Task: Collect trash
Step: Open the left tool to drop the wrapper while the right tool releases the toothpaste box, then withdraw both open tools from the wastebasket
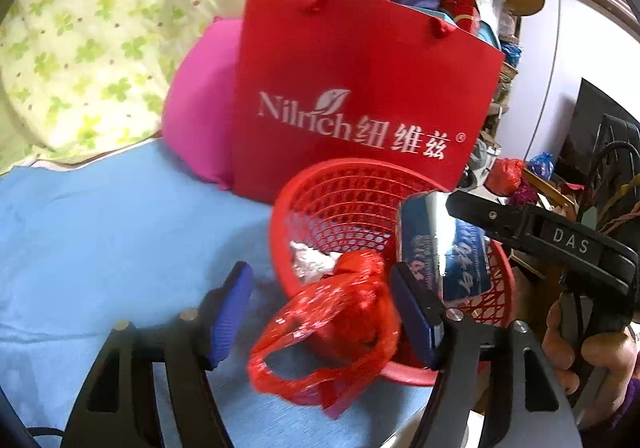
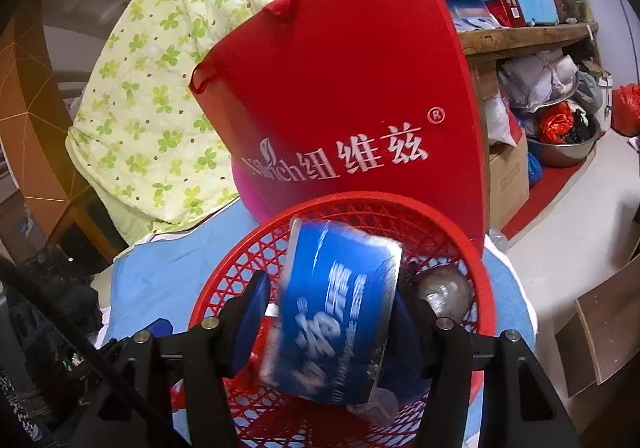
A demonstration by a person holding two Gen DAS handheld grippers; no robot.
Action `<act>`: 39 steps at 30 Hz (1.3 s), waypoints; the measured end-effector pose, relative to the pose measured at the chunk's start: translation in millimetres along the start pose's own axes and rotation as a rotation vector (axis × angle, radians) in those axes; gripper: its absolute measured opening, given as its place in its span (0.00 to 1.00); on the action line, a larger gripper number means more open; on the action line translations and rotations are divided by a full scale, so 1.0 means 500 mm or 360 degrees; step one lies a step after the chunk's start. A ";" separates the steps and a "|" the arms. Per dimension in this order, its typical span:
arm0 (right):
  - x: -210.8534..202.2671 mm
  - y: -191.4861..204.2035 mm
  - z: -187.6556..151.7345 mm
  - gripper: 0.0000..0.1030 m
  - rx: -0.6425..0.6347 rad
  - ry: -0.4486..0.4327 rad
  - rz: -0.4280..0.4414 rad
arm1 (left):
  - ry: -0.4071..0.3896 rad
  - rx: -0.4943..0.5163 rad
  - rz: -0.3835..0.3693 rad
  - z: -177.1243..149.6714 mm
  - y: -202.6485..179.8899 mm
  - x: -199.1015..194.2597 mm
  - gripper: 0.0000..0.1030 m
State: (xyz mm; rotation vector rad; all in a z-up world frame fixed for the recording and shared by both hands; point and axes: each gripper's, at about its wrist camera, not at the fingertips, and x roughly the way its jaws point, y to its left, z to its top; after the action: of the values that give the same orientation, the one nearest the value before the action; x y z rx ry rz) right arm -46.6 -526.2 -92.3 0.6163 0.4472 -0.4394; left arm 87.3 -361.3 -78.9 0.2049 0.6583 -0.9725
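Soft, even indoor light, fisheye views with dark rounded corners.

Straight lines bow toward the edges in both views. The crumpled red mesh net bag and the blue printed foil packet are smeared by motion blur, a bright glare streak crosses the packet in the left view, and shadows are faint.

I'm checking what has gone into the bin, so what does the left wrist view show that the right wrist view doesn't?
Only the left wrist view shows a red mesh bag draped over the red basket's near rim between the open left gripper, crumpled white paper inside the basket, and the right gripper from outside. Only the right wrist view shows a grey round lump in the basket. Both show the red basket, the blue packet and the red paper bag.
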 end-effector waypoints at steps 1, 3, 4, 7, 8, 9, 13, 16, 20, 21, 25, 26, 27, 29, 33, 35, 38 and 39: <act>0.001 0.001 -0.001 0.61 0.0007 0.0002 0.0005 | 0.0002 -0.0006 0.0019 -0.002 0.004 -0.001 0.70; 0.003 0.001 -0.002 0.62 0.0020 0.0008 0.0007 | 0.0002 -0.0015 0.0041 -0.005 0.009 -0.002 0.71; 0.003 0.000 -0.002 0.62 0.0026 0.0010 0.0010 | 0.0001 -0.0019 0.0045 -0.007 0.011 -0.004 0.71; 0.003 0.000 -0.002 0.62 0.0035 0.0015 0.0016 | 0.0005 -0.0025 0.0057 -0.011 0.014 -0.004 0.71; 0.003 0.003 -0.003 0.62 0.0030 0.0015 0.0013 | 0.0008 -0.0027 0.0058 -0.012 0.014 -0.004 0.71; 0.002 0.006 -0.004 0.62 0.0024 0.0014 0.0011 | 0.0009 -0.0029 0.0058 -0.013 0.014 -0.005 0.71; 0.000 0.017 -0.010 0.62 0.0001 0.0020 0.0014 | 0.0024 -0.0029 0.0062 -0.016 0.012 -0.006 0.72; 0.001 0.022 -0.014 0.62 -0.0002 0.0029 0.0023 | 0.0037 -0.0023 0.0075 -0.019 0.009 -0.008 0.72; -0.004 0.027 -0.018 0.62 -0.0013 0.0033 0.0033 | 0.0047 -0.0015 0.0099 -0.022 0.007 -0.014 0.73; -0.007 0.028 -0.019 0.62 -0.0014 0.0032 0.0036 | 0.0052 -0.0019 0.0106 -0.023 0.009 -0.016 0.74; -0.023 0.032 -0.019 0.62 -0.0021 0.0017 0.0041 | 0.0087 -0.0055 0.0140 -0.027 0.016 -0.026 0.75; -0.029 0.034 -0.019 0.62 -0.0025 0.0011 0.0041 | 0.0105 -0.0059 0.0162 -0.027 0.018 -0.029 0.75; -0.036 0.036 -0.019 0.62 -0.0028 0.0005 0.0044 | 0.0117 -0.0058 0.0185 -0.028 0.020 -0.033 0.75; -0.049 0.042 -0.020 0.62 -0.0039 -0.0007 0.0045 | 0.0131 -0.0040 0.0246 -0.029 0.020 -0.044 0.75; -0.079 0.057 -0.027 0.62 -0.0062 -0.0016 0.0028 | 0.0125 0.0012 0.0324 -0.032 0.021 -0.076 0.75; -0.094 0.065 -0.032 0.64 -0.0074 -0.0014 0.0002 | 0.0109 0.0040 0.0375 -0.036 0.021 -0.098 0.75; -0.118 0.084 -0.042 0.64 -0.0109 -0.0014 -0.0020 | 0.0095 0.0070 0.0444 -0.039 0.023 -0.127 0.77; -0.126 0.092 -0.045 0.64 -0.0123 -0.0014 -0.0024 | 0.0088 0.0075 0.0468 -0.039 0.024 -0.140 0.77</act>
State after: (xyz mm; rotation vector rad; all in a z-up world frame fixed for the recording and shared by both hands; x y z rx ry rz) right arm -80.4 -462.1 -55.6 0.5366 0.4587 -0.4368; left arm 61.9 -297.2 -53.7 0.3612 0.6356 -0.7020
